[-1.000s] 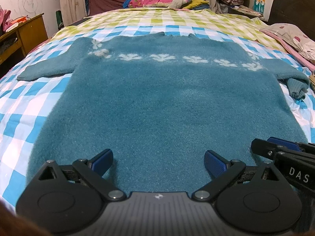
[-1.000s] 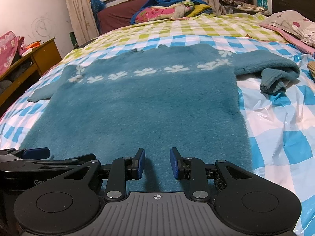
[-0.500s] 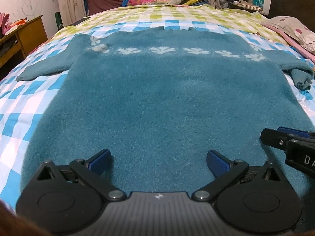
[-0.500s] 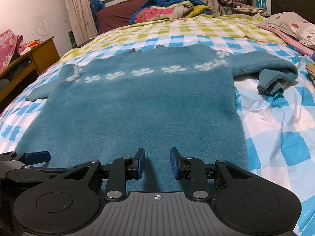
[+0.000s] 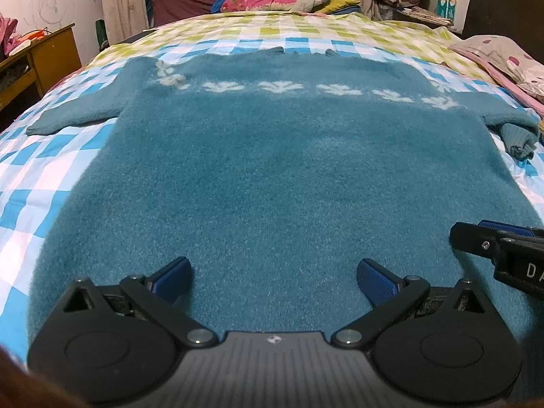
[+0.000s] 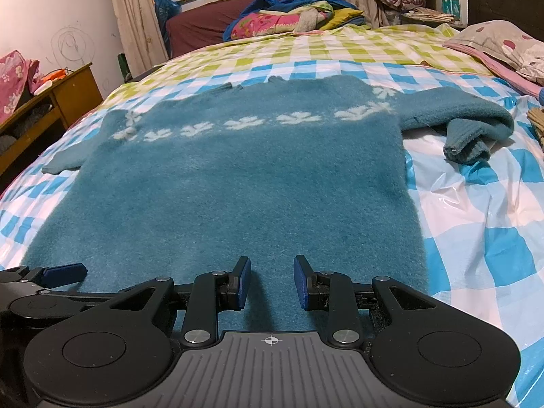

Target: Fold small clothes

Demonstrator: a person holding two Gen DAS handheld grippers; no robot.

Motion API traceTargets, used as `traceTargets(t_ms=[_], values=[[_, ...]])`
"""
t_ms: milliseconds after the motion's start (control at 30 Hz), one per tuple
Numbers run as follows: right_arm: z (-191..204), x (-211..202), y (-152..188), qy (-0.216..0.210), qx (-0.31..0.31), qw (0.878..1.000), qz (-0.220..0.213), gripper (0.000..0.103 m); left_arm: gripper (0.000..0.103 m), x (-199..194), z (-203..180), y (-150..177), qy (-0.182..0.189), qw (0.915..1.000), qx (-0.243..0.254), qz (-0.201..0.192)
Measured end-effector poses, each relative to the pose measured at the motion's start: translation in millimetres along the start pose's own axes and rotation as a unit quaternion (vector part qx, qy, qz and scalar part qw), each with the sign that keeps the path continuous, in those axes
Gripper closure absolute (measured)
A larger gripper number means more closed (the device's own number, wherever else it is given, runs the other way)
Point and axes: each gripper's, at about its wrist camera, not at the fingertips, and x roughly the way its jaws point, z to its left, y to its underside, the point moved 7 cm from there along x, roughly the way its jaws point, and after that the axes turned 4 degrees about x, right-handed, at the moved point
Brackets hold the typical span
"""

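Room: white wall with scribbles [image 6: 73, 46], window with curtain [image 6: 132, 17], wooden desk [image 5: 40, 54] at left. Bed [image 6: 476, 217]: checked cover, blue-white near, green-white far; glossy plastic sheen at right. Piled bedding [image 6: 285, 17] at far end; spotted pillow [image 6: 503, 44] at right. Teal sweater [image 5: 272, 170] spread flat at bed centre, white flower band across chest; one sleeve out flat, other bunched. Left gripper [image 5: 272, 278]: jaws wide apart over hem, nothing between. Right gripper [image 6: 272, 282]: narrow gap, pads clear of fabric.
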Motion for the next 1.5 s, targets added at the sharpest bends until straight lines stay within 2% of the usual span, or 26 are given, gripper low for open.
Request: traceTargets(t_ms=[767,933,1167,1333,1500], values=[[-3,-2,-3,0.014,-0.003,1.0,-0.004,0.075,0.0,0,0,3,0.002,0.9999,-0.005,-0.015],[-11,-10,-12,0.013,0.009,1.0,-0.021,0.075,0.0,-9,1,-5,0.014,0.9998,-0.003,-0.012],[-72,-17,-54,0.027,0.104,0.993,-0.051,0.075,0.0,-27,-19,-44,0.036,0.997,0.013,-0.066],[-129,-11,-91,0.033,0.18,0.98,-0.077,0.075,0.0,-14,-44,-75,0.055,0.995,0.025,-0.08],[-183,6,-123,0.025,0.27,0.958,-0.091,0.073,0.0,-1,-70,-102,0.071,0.9929,0.027,-0.092]])
